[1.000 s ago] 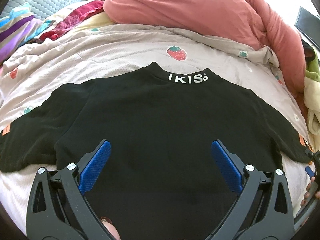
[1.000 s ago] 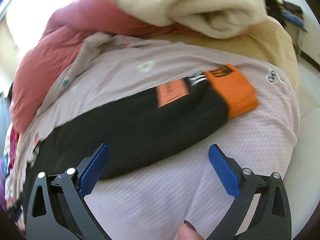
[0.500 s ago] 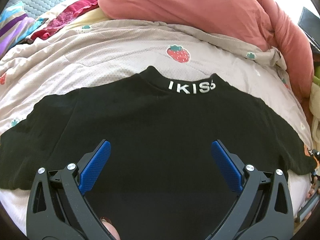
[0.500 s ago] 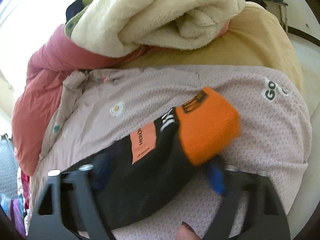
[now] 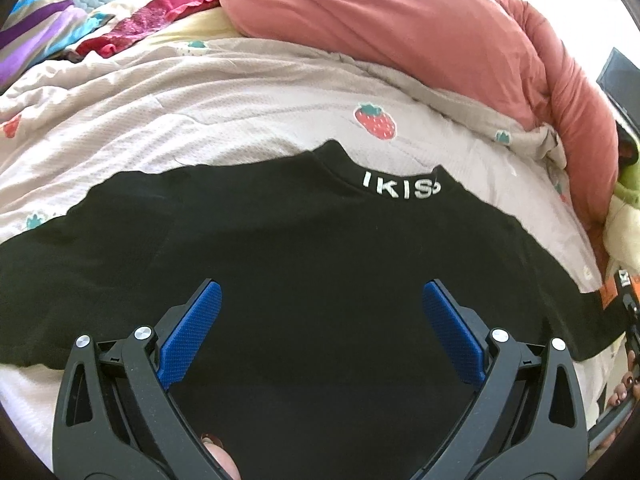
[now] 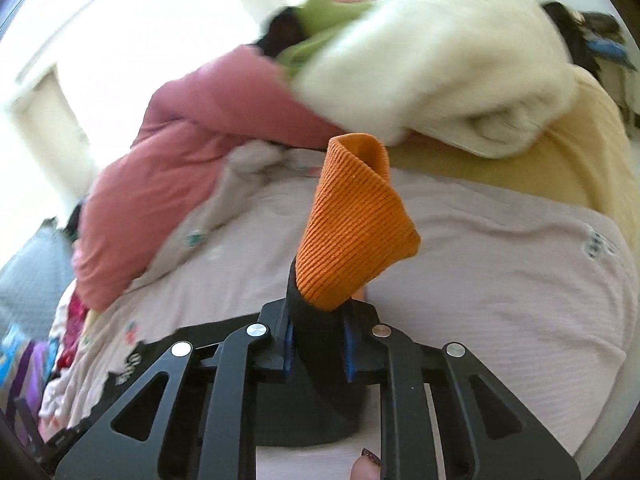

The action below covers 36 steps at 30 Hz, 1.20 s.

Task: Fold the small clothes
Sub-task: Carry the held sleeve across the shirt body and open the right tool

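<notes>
We see the black sweater (image 5: 320,280) lying flat on the bed's strawberry-print quilt (image 5: 240,120), its collar reading "IKIS" in white. Our left gripper (image 5: 322,320) hovers over it, jaws wide apart. Our right gripper (image 6: 318,344) has just been closing, jaws now clamped on the sleeve below its orange cuff (image 6: 352,224).

Left gripper (image 5: 322,320) was wide apart, blue pads (image 5: 192,330) spread, pointing steeply down, nothing between them. Right gripper (image 6: 318,332) had just been closing; its jaws clamped on the black sleeve (image 6: 320,344) just below the orange cuff (image 6: 352,232), lifted clear of the bed. A fingertip with dark polish (image 6: 366,468) showed at the lower edge behind the right gripper.
</notes>
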Motion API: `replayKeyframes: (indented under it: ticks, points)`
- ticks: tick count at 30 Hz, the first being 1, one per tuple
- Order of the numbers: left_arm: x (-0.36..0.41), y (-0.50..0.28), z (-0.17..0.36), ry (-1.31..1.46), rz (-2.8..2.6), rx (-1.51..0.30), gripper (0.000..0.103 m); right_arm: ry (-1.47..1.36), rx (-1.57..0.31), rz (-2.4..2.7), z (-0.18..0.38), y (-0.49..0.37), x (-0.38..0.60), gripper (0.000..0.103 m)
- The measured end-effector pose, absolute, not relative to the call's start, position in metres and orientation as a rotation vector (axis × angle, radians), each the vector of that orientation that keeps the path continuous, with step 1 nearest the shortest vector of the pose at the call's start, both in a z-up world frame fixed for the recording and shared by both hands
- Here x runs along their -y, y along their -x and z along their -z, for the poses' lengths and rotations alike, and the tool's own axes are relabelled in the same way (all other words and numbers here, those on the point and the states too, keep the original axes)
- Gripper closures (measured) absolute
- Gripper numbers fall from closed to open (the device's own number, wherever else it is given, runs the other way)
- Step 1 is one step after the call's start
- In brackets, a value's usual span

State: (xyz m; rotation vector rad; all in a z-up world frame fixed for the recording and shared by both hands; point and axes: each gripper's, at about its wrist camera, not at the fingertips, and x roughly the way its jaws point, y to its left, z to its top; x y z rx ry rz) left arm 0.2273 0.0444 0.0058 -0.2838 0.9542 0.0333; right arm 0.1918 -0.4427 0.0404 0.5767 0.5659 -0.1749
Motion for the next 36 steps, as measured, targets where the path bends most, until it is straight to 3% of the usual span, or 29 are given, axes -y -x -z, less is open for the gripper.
replayKeyframes:
  ticks: [15,36]
  points:
    - [-0.095,-0.211,-0.019,0.44,-0.01,-0.921,0.008,-0.448,-0.581,-0.199,-0.088,-0.243,0.279,0.089]
    - [-0.138,-0.204,-0.002,0.706,0.087,-0.936,0.008,-0.257,-0.698,-0.449,-0.048,-0.254,0.098,0.089]
